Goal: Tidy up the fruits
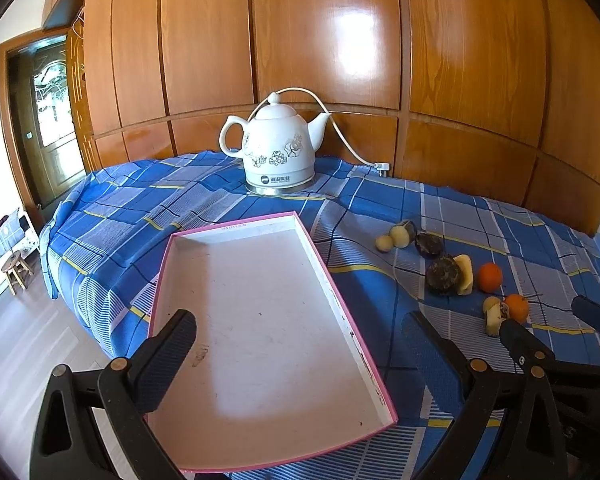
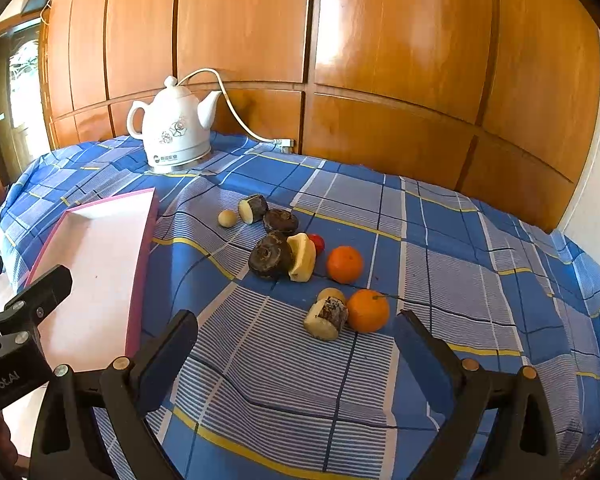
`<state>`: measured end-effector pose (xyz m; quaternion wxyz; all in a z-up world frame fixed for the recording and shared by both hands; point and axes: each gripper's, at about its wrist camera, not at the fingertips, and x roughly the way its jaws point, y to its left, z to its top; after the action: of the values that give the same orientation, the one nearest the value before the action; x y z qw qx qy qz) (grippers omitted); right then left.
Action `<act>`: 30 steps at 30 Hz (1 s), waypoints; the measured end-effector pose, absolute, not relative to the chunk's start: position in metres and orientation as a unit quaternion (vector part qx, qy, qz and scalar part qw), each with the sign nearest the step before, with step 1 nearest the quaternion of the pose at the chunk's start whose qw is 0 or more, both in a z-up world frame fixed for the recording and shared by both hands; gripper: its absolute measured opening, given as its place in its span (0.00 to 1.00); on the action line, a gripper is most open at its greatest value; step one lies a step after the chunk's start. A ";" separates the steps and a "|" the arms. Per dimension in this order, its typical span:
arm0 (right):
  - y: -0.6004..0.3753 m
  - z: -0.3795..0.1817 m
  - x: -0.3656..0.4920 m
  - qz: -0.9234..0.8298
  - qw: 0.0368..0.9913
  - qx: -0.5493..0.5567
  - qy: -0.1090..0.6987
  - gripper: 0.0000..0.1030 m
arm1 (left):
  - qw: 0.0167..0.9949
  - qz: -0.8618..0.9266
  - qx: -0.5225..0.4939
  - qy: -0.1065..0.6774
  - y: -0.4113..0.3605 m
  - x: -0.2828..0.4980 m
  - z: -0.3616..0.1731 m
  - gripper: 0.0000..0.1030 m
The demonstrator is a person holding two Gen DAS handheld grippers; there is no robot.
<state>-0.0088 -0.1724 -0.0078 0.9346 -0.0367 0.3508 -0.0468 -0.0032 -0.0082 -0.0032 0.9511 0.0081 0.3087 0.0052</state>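
A shallow white tray with a pink rim [image 1: 324, 264] [image 2: 148, 232] lies bare on the blue checked cloth. My left gripper [image 1: 300, 340] hovers open over the tray's near half. Right of the tray sits a loose cluster of fruit: two oranges [image 2: 367, 310] [image 2: 344, 264], dark round pieces [image 2: 270, 257], pale cut chunks [image 2: 326, 318] [image 2: 302, 258], a small pale ball [image 2: 227, 218] and a small red one [image 2: 318, 243]. My right gripper [image 2: 296, 344] is open just short of the nearest orange [image 1: 517, 307] and cut chunk, touching nothing.
A white floral electric kettle [image 1: 276, 148] [image 2: 176, 128] stands at the back of the table, its cord running to a plug [image 1: 382, 167] by the wooden wall panels [image 2: 380, 80]. The table's left edge drops to the floor, where a small stool [image 1: 17, 270] stands.
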 end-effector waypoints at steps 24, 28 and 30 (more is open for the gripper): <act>-0.172 -0.004 -0.012 -0.058 0.936 -0.042 0.345 0.97 | 0.952 0.006 0.006 0.306 -0.006 -0.005 0.002 1.00; -0.171 -0.004 -0.012 -0.059 0.936 -0.042 0.344 0.97 | 0.952 0.005 0.006 0.305 -0.007 -0.006 0.002 1.00; -0.171 -0.004 -0.012 -0.058 0.936 -0.043 0.344 0.97 | 0.952 0.006 0.005 0.306 -0.007 -0.006 0.002 1.00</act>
<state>-0.0121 -0.1707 -0.0040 0.9363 -0.0430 0.3438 -0.0580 -0.0057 -0.0068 0.0018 0.9519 0.0054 0.3063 0.0055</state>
